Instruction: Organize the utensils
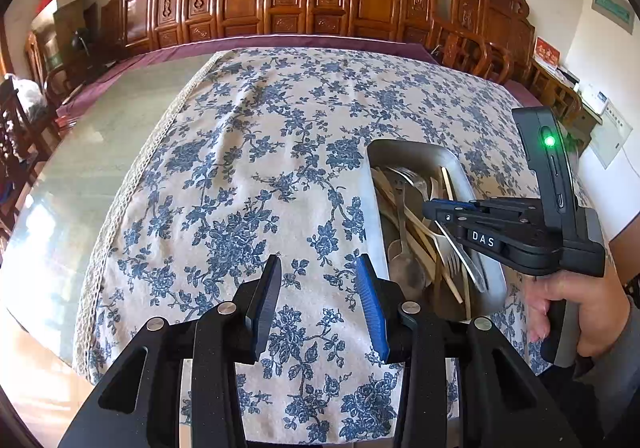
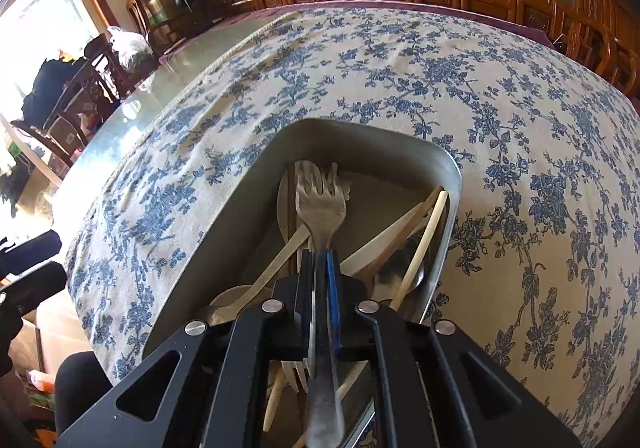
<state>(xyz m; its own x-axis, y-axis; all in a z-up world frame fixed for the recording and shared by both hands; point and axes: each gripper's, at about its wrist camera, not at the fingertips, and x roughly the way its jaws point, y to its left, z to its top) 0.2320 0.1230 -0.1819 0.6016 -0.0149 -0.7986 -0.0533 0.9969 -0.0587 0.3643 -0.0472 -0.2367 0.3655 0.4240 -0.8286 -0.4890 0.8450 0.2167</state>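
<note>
Fork (image 2: 321,207) sits pinched by its handle in the right gripper (image 2: 320,268), above the metal tray (image 2: 256,183) of mixed cutlery. Probably stiff, light and slick steel, so a mid-handle hold looks sensible. Left gripper (image 1: 318,288) hangs spread wide over the tablecloth (image 1: 240,167), holding nothing

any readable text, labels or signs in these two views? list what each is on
"DAS": white letters on the side of the right tool.
Green sign on the right wall: text too blurred to read.
Red sign below it: yellow characters, unreadable.
White panel by the wall: print too small.
Right wrist view: none.
</note>
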